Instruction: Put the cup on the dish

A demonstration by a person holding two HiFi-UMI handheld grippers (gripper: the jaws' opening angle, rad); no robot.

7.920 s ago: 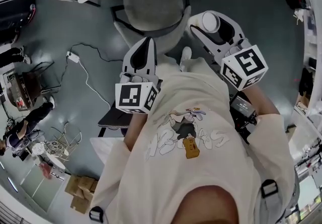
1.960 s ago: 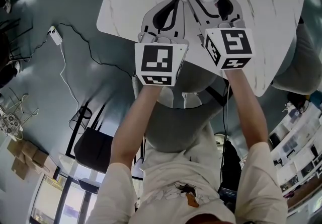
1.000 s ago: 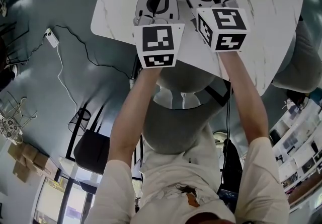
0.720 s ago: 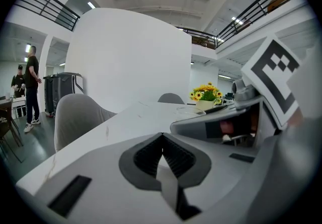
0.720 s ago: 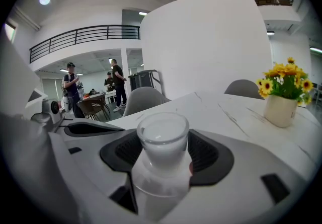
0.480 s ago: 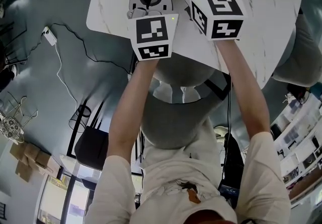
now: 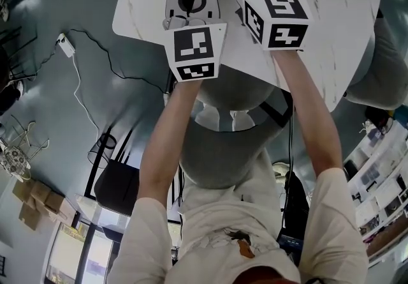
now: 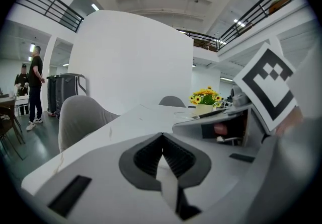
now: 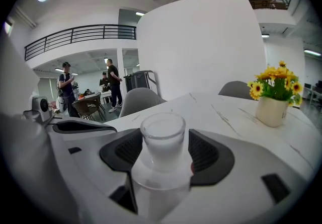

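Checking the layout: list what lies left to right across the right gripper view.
people → cup, gripped in the right claw → chair → flowers

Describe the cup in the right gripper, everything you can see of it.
The cup is round and frosted white, like cloudy glass or plastic, with an open rim, and flares wider lower down. It stands upright, clamped between the right gripper's dark ribbed pads, over the white marbled table. Whether its base touches the table is not visible.
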